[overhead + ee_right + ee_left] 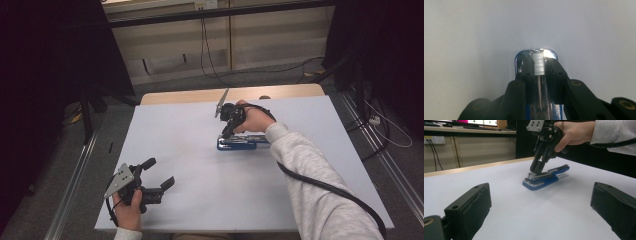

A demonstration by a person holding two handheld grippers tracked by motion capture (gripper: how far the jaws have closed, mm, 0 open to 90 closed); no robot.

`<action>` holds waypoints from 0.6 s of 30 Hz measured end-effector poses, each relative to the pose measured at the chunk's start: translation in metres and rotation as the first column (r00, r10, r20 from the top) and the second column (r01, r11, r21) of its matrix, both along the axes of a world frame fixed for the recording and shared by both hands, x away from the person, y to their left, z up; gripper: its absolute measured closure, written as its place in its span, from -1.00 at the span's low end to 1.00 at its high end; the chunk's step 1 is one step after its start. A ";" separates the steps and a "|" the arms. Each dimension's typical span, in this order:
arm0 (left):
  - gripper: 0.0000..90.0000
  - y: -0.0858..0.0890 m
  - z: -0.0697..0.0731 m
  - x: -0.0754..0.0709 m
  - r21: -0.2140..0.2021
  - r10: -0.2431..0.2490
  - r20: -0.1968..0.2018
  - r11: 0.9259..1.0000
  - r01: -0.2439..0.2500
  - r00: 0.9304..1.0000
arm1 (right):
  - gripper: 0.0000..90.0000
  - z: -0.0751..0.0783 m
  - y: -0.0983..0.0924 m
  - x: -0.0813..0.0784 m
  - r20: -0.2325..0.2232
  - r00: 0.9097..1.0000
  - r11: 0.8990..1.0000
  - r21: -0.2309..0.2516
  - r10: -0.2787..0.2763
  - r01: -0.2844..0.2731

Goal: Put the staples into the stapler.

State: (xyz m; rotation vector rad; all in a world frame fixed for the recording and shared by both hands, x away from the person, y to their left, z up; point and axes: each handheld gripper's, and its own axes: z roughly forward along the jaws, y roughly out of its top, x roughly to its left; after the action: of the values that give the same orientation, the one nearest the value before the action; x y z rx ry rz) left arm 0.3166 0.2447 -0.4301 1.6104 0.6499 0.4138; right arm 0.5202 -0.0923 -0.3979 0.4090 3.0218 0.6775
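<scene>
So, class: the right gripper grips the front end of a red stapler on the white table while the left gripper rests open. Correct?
Not quite: the stapler is blue, not red, as the left gripper view shows. The rest holds: the right gripper grips its front end on the white table, and the left gripper rests open.

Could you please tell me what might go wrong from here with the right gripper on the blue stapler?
The right gripper pinches only the front tip of the blue stapler with a chrome top, so it could slip or pivot out if lifted.

The stapler looks partly opened, with its rear arm raised; squeezing or pushing down may snap it shut or fire a staple.

The left gripper rests open and apart, so nothing steadies the stapler's base on the smooth white table.
</scene>
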 end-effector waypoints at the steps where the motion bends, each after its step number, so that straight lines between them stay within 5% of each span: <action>1: -0.93 0.000 0.000 0.000 -0.001 -0.001 -0.003 1.000 0.001 1.000 | 0.57 0.000 -0.001 0.000 0.008 1.000 1.000 0.008 -0.014 0.014; 6: -0.93 -0.001 -0.001 0.001 -0.001 -0.003 -0.013 1.000 0.003 1.000 | 0.50 0.002 -0.007 -0.003 0.005 1.000 0.999 0.036 -0.030 0.030; 10: -0.93 -0.005 0.000 0.004 0.009 -0.007 -0.034 1.000 0.008 0.999 | 0.34 0.006 -0.021 -0.008 0.010 0.997 0.992 0.104 -0.073 0.072; 18: -0.93 -0.023 0.004 0.014 0.038 -0.047 -0.082 0.998 0.050 0.996 | -0.13 0.001 -0.064 -0.020 0.002 0.978 0.960 0.191 -0.208 0.204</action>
State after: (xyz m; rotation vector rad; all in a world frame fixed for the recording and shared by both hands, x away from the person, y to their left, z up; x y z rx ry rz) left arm 0.3310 0.2218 -0.4263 1.6850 0.6659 0.3293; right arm 0.4997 -0.1567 -0.3971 0.7049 2.8469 0.9482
